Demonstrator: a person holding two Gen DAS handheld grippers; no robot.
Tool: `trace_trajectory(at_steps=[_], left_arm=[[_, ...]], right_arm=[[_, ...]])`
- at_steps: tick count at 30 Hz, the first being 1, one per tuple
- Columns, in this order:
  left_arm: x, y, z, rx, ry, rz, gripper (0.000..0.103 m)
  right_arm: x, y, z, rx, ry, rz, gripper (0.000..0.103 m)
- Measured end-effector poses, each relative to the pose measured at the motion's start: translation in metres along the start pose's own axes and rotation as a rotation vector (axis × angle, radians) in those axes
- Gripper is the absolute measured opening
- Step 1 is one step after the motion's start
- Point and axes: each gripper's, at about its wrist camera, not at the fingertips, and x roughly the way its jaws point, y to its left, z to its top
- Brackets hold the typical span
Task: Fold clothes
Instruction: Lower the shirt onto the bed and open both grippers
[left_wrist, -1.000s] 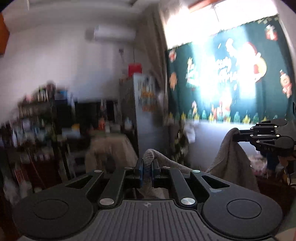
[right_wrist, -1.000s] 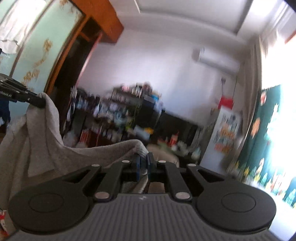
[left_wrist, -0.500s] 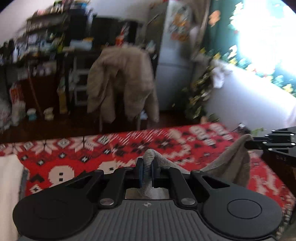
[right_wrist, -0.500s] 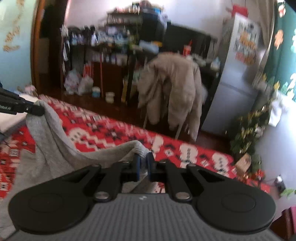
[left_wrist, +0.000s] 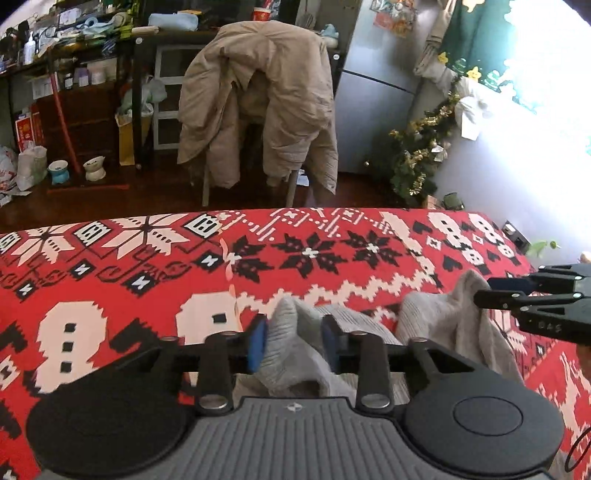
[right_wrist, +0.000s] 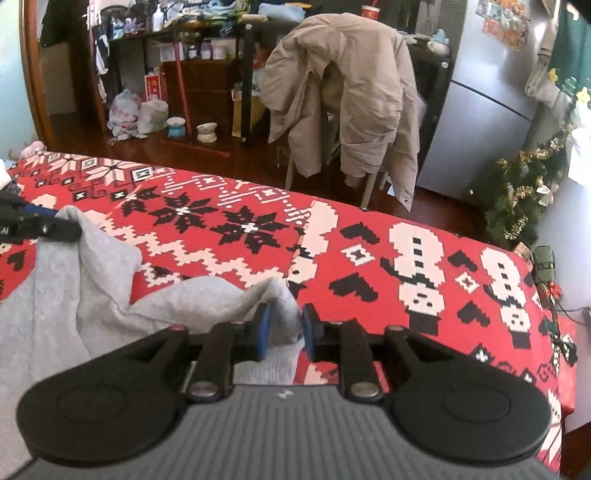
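Note:
A grey garment (left_wrist: 443, 317) lies crumpled on a red, white and black patterned cover (left_wrist: 147, 277). My left gripper (left_wrist: 294, 339) is low over the cover. Its jaws are opening, with a fold of the grey cloth loose between the blue pads (left_wrist: 258, 341). In the right wrist view my right gripper (right_wrist: 284, 328) is also opening, and a corner of the grey garment (right_wrist: 74, 280) stands between its pads without being pinched. Each gripper shows in the other's view: the right gripper (left_wrist: 495, 291) at the garment's right end, the left gripper (right_wrist: 62, 225) at its left end.
Beyond the far edge of the patterned cover (right_wrist: 369, 258) stands a chair draped with a beige coat (left_wrist: 258, 92). A grey fridge (left_wrist: 376, 85) and a small decorated tree (left_wrist: 421, 162) are at the back right. Cluttered shelves (left_wrist: 74, 55) and floor bowls (left_wrist: 92, 168) are at the back left.
Both grippers have come down from high in the room to just above the patterned cover, bringing the garment with them. Both pairs of jaws, shut on the cloth before, have parted.

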Motion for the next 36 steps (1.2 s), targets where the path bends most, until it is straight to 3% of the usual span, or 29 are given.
trace_trajectory(at_steps=[3,5,14,19,22,28,29,30,31,36], left_arm=[[-0.022,-0.003,-0.008,0.006,-0.02,0.0,0.052],[-0.038,-0.003,-0.013,0.01,-0.039,0.0,0.066],[-0.11,0.0,-0.065,-0.052,-0.063,0.02,0.065],[-0.136,-0.006,-0.108,-0.048,-0.055,0.05,0.064],[-0.149,-0.003,-0.132,-0.109,-0.046,0.044,0.064],[-0.164,0.002,-0.163,-0.189,-0.028,0.031,0.064],[-0.167,0.001,-0.166,-0.19,-0.029,0.032,0.064],[-0.168,0.001,-0.168,-0.187,-0.031,0.034,0.064],[-0.168,0.0,-0.169,-0.184,-0.031,0.037,0.064],[-0.164,-0.002,-0.173,-0.168,-0.026,0.035,0.062]], right_arm=[[-0.042,0.003,-0.01,0.019,-0.031,-0.001,0.036],[-0.072,0.008,-0.016,0.023,-0.047,0.011,0.038],[-0.163,0.068,-0.073,-0.066,-0.032,0.13,0.039],[-0.17,0.108,-0.12,-0.061,0.013,0.163,0.037],[-0.167,0.123,-0.136,-0.026,-0.002,0.183,0.037],[-0.152,0.143,-0.14,-0.01,-0.032,0.188,0.036],[-0.149,0.145,-0.14,-0.013,-0.028,0.182,0.032],[-0.147,0.146,-0.139,-0.02,-0.026,0.167,0.015],[-0.145,0.146,-0.138,-0.031,-0.027,0.144,0.007],[-0.156,0.127,-0.133,0.02,-0.073,0.076,0.001]])
